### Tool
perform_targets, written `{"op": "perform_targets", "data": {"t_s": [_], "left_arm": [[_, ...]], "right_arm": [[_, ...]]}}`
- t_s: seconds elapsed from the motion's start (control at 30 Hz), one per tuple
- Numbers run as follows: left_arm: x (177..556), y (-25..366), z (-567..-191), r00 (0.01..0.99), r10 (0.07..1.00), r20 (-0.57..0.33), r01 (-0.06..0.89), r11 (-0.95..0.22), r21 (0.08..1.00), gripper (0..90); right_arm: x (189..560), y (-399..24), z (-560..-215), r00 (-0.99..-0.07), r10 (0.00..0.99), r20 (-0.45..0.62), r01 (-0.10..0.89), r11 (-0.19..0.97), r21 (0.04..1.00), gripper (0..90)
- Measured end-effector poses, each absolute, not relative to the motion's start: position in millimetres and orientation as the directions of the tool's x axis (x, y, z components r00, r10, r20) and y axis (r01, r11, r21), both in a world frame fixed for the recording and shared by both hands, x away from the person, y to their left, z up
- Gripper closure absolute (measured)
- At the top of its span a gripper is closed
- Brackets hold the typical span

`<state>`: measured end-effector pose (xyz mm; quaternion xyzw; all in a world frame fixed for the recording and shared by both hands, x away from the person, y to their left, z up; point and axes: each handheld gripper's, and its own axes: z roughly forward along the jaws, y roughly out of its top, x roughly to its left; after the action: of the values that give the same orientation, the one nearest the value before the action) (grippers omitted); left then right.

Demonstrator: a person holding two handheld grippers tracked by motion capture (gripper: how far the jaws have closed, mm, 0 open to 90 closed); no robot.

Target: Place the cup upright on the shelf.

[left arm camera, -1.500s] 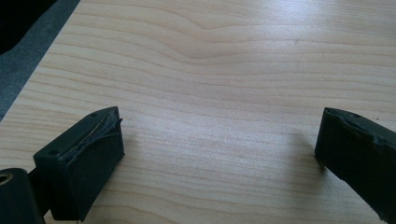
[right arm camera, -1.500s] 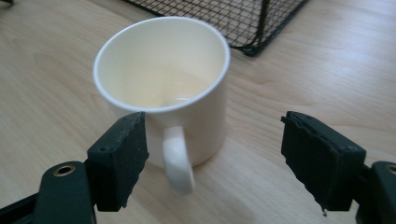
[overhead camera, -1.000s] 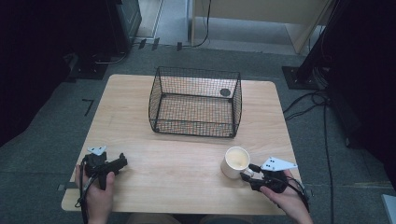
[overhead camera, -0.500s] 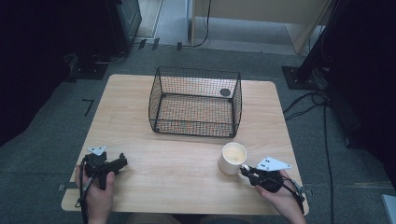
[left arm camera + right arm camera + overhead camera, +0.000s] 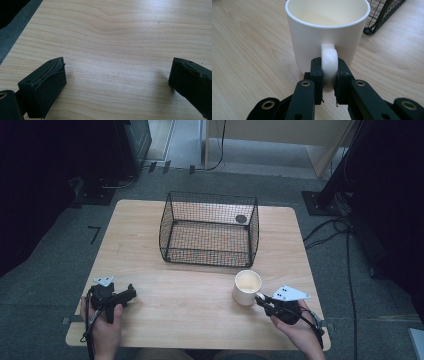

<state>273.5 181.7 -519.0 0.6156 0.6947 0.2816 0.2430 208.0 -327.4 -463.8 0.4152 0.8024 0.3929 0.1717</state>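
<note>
On the pale wood-grain tabletop [image 5: 200, 295], the right tongs [image 5: 329, 75] pinch the looped handle of a smooth white mug [image 5: 328, 32] standing before a black wire-mesh basket [image 5: 210, 227]. Left tongs [image 5: 117, 75] rest spread wide, gripping nothing.

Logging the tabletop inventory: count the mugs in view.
1. The white mug stands on the table in front of the wire basket, its handle pinched by the right gripper.
</note>
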Motion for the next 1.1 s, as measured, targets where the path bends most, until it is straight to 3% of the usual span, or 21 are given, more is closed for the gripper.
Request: {"op": "perform_targets", "data": {"t_s": [1.1], "left_arm": [[273.6, 181.5, -519.1, -0.125, 0.992, 0.007, 0.717, 0.085, 0.692, 1.2]], "right_arm": [[248.8, -283.1, -371.7, -0.669, 0.743, -0.001, 0.413, 0.373, 0.831, 80.4]]}}
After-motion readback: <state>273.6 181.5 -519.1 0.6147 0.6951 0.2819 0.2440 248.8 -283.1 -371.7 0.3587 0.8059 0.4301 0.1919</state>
